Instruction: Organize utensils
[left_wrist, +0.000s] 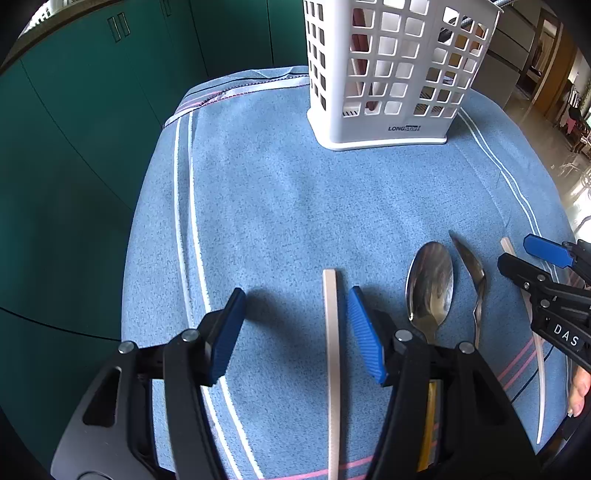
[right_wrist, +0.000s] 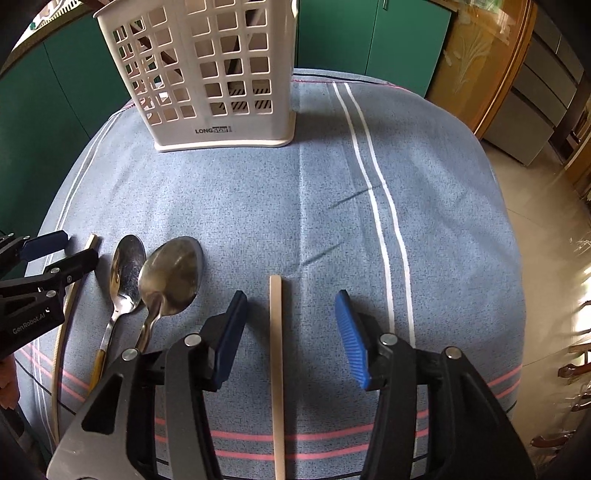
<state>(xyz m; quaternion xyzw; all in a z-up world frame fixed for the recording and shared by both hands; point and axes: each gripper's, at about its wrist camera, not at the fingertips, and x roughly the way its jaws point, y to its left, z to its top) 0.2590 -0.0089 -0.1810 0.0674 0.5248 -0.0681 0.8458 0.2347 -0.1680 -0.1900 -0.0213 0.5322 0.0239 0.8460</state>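
Two pale chopsticks and two steel spoons lie on a blue striped cloth. My left gripper (left_wrist: 297, 332) is open, with one chopstick (left_wrist: 331, 350) lying between its jaws, close to the right pad and not pressed. The big spoon (left_wrist: 430, 284) and the smaller spoon (left_wrist: 474, 277) lie just right of it. My right gripper (right_wrist: 290, 332) is also open, astride the other chopstick (right_wrist: 276, 350). Both spoons (right_wrist: 173, 273) (right_wrist: 127, 266) lie to its left. Each gripper shows at the edge of the other's view (left_wrist: 532, 264) (right_wrist: 55, 254). A white slotted utensil caddy (left_wrist: 388, 74) (right_wrist: 207, 74) stands at the far side.
The blue cloth (right_wrist: 369, 221) covers a small table and drops off at its edges. Green cabinet doors (left_wrist: 92, 147) stand behind and to the left. Tiled floor (right_wrist: 546, 192) and wooden furniture lie to the right. Dark items show through the caddy's holes. A thumb (left_wrist: 580, 391) shows at the right edge.
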